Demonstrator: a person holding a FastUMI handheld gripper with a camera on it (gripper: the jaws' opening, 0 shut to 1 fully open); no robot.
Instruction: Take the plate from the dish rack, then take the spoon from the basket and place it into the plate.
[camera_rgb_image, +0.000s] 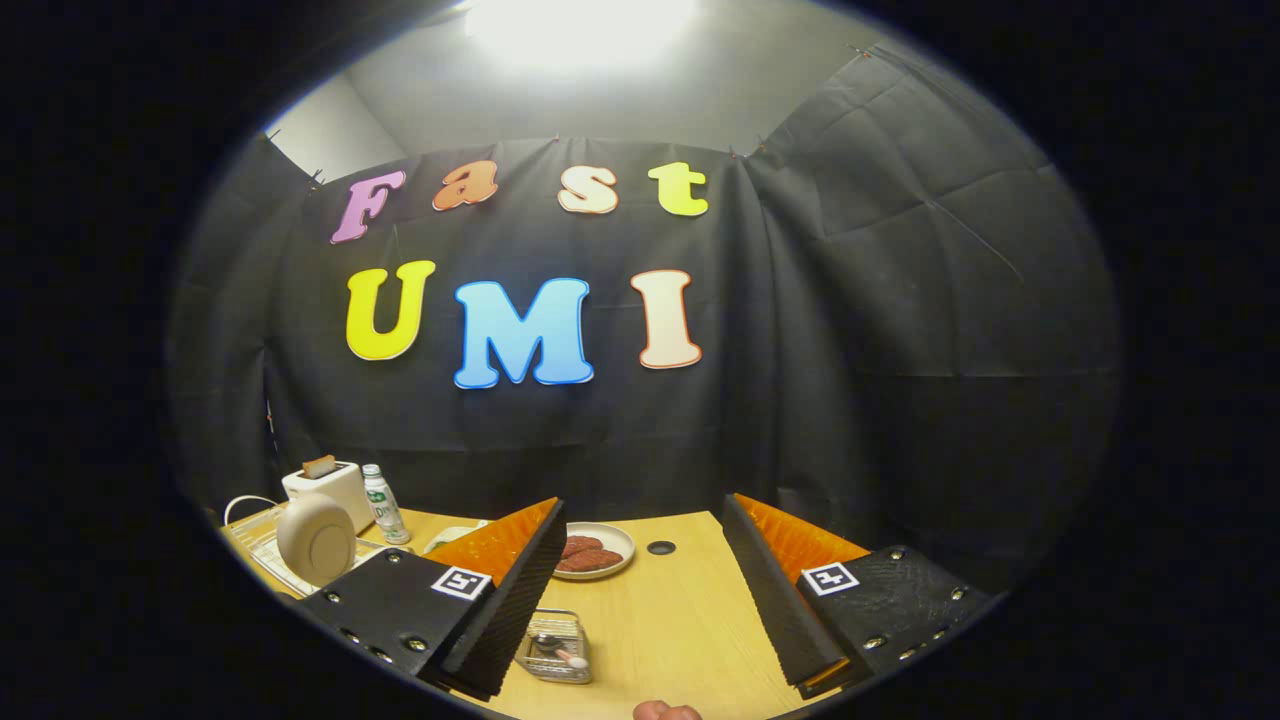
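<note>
we hold the gripper (640, 590) high over the wooden table (690, 620) with its fingers spread wide and nothing between them. the plate (316, 540) stands on edge in the dish rack (262, 545) at the far left, just in front of the toaster (328, 490) and beside a small bottle (383, 505). we judge it stiff, smooth, rather heavy and breakable, so we would pinch the upper rim firmly and lift straight up. the spoon (560, 652) lies in the wire basket (555, 648) near us, just right of the left finger; it looks light and slippery, best taken across the handle. a dish of food (595, 550) sits farther back.
</note>
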